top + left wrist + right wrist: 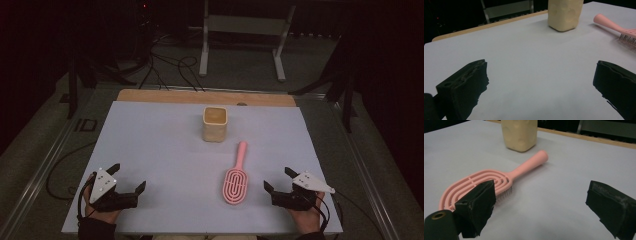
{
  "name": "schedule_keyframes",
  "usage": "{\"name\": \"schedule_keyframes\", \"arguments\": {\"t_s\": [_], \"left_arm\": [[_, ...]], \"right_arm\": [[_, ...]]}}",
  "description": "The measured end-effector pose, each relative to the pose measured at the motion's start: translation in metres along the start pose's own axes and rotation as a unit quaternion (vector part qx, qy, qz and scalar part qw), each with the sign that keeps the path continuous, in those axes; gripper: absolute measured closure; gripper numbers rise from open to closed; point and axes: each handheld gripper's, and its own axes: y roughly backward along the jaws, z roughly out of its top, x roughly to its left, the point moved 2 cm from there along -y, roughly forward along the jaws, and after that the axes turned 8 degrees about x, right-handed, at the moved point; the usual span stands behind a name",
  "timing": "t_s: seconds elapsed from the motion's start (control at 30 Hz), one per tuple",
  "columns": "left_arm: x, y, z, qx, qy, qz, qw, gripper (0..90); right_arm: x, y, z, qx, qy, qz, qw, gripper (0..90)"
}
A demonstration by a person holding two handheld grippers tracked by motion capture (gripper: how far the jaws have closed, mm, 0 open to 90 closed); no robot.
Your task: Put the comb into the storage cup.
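While lying flat, the pink hairbrush (236,176) points its handle toward the cup (215,124).

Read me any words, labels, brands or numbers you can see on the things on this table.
None: no readable text on the pink hairbrush, the beige cup, the white table sheet, the left claw or the right claw. The dim background is too dark to tell.

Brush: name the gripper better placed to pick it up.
Right. The open right gripper sits just beside the brush; the left gripper, also open, is much farther across the table.
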Motion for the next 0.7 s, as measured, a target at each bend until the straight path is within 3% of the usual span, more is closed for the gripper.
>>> {"name": "schedule_keyframes", "arguments": {"t_s": [0.2, 0.3, 0.33, 0.37, 0.4, 0.43, 0.5, 0.7], "left_arm": [[0.0, 0.001, 0.0, -0.002, 0.003, 0.003, 1.0, 0.1], [0.001, 0.001, -0.001, -0.001, 0.004, 0.004, 1.0, 0.1], [0.001, 0.001, -0.001, -0.001, 0.004, 0.004, 1.0, 0.1], [0.002, 0.001, -0.001, -0.002, 0.005, 0.005, 1.0, 0.1], [0.002, 0.001, -0.001, -0.002, 0.005, 0.005, 1.0, 0.1], [0.002, 0.001, -0.001, -0.003, 0.006, 0.006, 1.0, 0.1], [0.003, 0.002, -0.001, -0.002, 0.006, 0.006, 1.0, 0.1], [0.004, 0.002, -0.001, -0.004, 0.008, 0.008, 0.9999, 0.1]], "right_arm": [[0.005, 0.0, 0.002, 0.004, -0.001, 0.023, 0.9997, 16.4], [0.009, -0.002, 0.002, 0.008, 0.006, 0.027, 0.9996, 28.1], [0.009, -0.002, 0.002, 0.008, 0.006, 0.027, 0.9996, 28.1], [0.011, -0.002, 0.003, 0.008, 0.014, 0.026, 0.9995, 35.9], [0.011, -0.002, 0.003, 0.008, 0.014, 0.026, 0.9995, 35.9], [0.013, -0.002, 0.003, 0.01, 0.02, 0.026, 0.9994, 45.0], [0.014, -0.003, 0.002, 0.016, 0.028, 0.023, 0.9992, 51.9], [0.019, -0.004, 0.002, 0.017, 0.039, 0.032, 0.9986, 64.2]]}}
